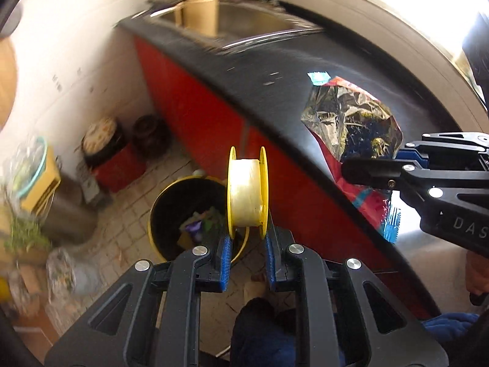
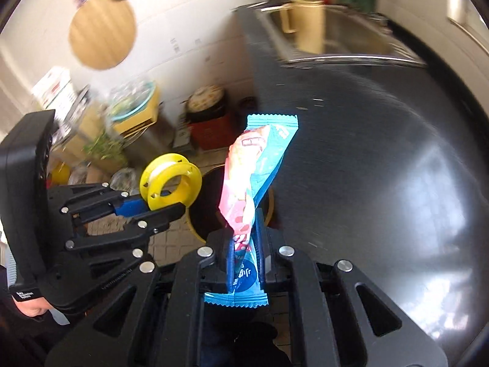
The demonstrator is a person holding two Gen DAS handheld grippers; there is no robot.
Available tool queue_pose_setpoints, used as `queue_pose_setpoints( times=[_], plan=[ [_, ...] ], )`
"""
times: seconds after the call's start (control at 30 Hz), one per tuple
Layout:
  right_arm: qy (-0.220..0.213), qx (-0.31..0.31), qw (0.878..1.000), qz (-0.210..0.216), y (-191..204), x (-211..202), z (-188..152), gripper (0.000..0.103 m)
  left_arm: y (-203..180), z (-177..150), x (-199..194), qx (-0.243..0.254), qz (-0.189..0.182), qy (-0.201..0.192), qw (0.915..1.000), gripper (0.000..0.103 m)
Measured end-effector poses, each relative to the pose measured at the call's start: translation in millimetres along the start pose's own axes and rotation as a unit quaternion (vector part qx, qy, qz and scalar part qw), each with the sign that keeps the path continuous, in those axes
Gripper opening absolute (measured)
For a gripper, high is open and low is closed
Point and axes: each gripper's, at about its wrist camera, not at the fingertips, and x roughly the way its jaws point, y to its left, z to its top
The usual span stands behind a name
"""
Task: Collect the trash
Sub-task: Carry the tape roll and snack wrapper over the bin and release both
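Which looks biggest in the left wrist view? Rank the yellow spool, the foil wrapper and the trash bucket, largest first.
1. foil wrapper, shut in the right claw.
2. trash bucket, partly hidden and farther off.
3. yellow spool, in the left claw.
Wrapper versus bucket is close.

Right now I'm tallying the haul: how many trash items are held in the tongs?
2. A yellow tape spool in the left tongs, and a snack wrapper in the right tongs.

The spool [image 1: 247, 194] looks like glossy yellow plastic wound with pale translucent tape. The wrapper [image 2: 259, 165] is shiny printed film, its inside crinkled silver foil. The countertop [image 2: 366, 153] is dark, smooth and glossy. The far sink [image 2: 351, 39] is brushed metal.
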Motion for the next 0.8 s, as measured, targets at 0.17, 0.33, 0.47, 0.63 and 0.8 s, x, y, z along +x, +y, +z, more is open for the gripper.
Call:
queue_pose_setpoints(
  times=[0.17, 0.33, 0.47, 0.63, 0.8],
  plan=[
    [0.033, -0.009, 0.999, 0.026, 24, 53, 28, 0.012, 50, -18, 23, -0.051, 0.007, 0.006, 0.9987, 0.018],
    [0.074, 0.006, 0.997, 0.028, 27, 109, 46, 0.012, 84, -24, 58, -0.078, -0.004, 0.015, 0.9968, 0.018],
    [0.100, 0.004, 0.995, 0.012, 26, 140, 50, 0.012, 102, -25, 85, -0.081, -0.006, 0.029, 0.9963, 0.017],
    [0.118, 0.008, 0.993, 0.005, 21, 155, 55, 0.012, 111, -24, 108, -0.083, -0.010, 0.046, 0.9955, 0.018],
    [0.127, 0.010, 0.992, 0.000, 19, 165, 57, 0.012, 114, -24, 124, -0.084, -0.022, 0.057, 0.9946, 0.018]
  ],
)
